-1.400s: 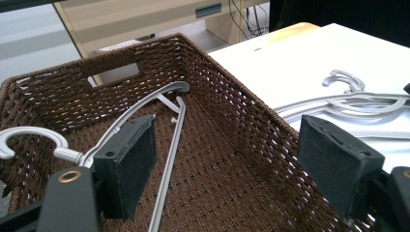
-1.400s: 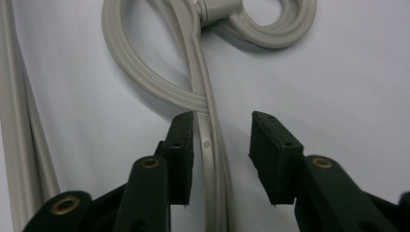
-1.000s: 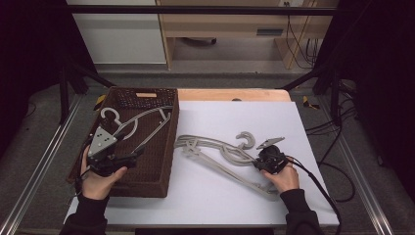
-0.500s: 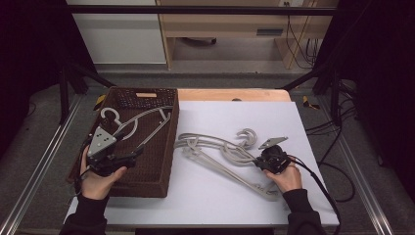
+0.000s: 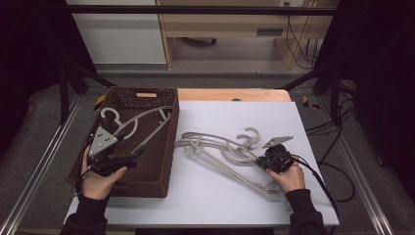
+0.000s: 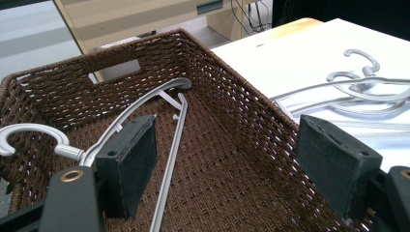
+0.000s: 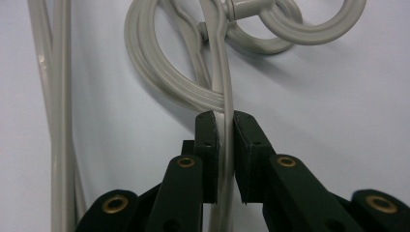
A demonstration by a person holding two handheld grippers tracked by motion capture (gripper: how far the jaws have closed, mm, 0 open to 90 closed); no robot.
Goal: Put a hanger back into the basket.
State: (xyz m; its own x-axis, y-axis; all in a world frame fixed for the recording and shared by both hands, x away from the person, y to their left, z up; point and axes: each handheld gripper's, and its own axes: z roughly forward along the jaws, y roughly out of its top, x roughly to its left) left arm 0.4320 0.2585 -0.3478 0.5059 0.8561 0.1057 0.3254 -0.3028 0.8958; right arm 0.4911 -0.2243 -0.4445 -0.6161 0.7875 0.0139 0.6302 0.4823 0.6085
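inside the basket one hanger already lies under the spread left gripper, while the right gripper pinches another from the pile of hangers left on the table

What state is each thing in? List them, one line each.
Right gripper: jaws shut on the arm of a hanger.
Left gripper: jaws open, over the basket, holding nothing.
Hanger pile: lying tangled on the white table.
Basket hanger: lying inside the basket.
Basket: upright on the table, one hanger in it.
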